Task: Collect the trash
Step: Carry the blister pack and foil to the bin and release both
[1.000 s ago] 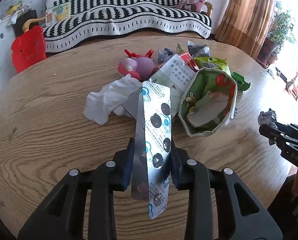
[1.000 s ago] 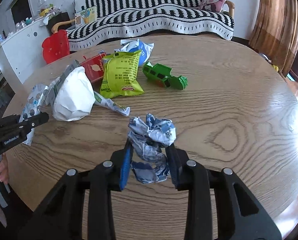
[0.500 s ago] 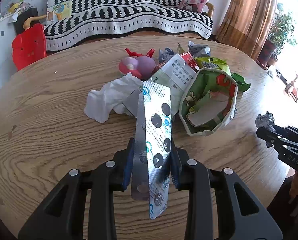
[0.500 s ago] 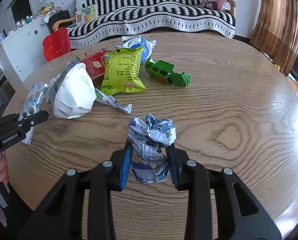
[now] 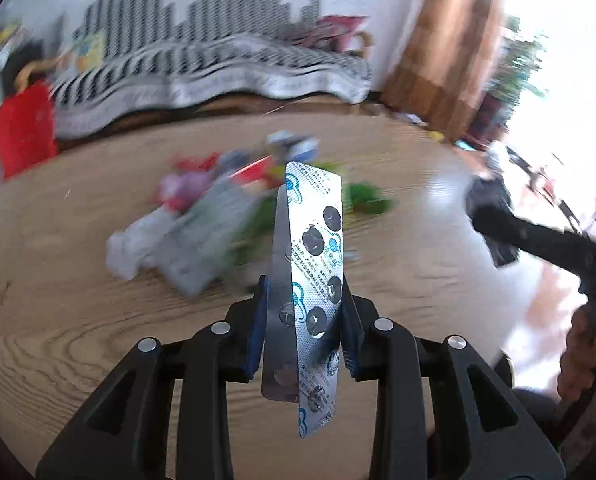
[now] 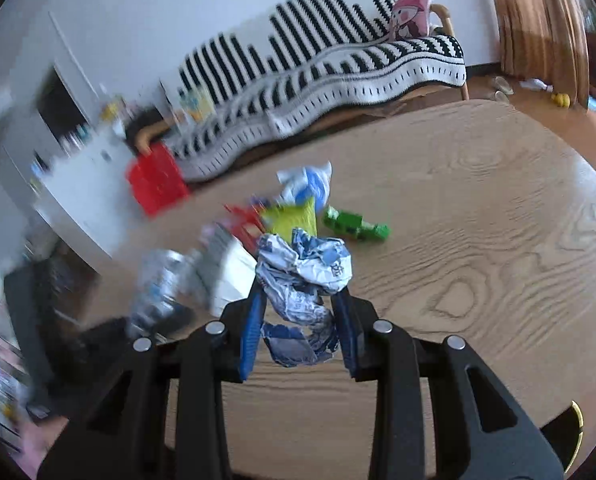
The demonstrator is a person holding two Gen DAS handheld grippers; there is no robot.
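The left hand-held gripper (image 5: 302, 312) clamps a silver foil blister pack with punched-out pockets (image 5: 312, 280), lifted above the round wooden bench (image 5: 57, 300). The right hand-held gripper (image 6: 298, 320) clamps a crumpled blue-and-white wrapper (image 6: 304, 276). No bin is in view, and neither piece is dropped yet. A blurred pile of wrappers (image 5: 209, 228) remains on the bench, so most collecting seems left.

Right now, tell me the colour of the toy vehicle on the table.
Green. The toy vehicle shows best in the right wrist view, beyond the crumpled wrapper.

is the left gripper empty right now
No, the left gripper is shut on a silver blister pack that stands upright between its fingers.
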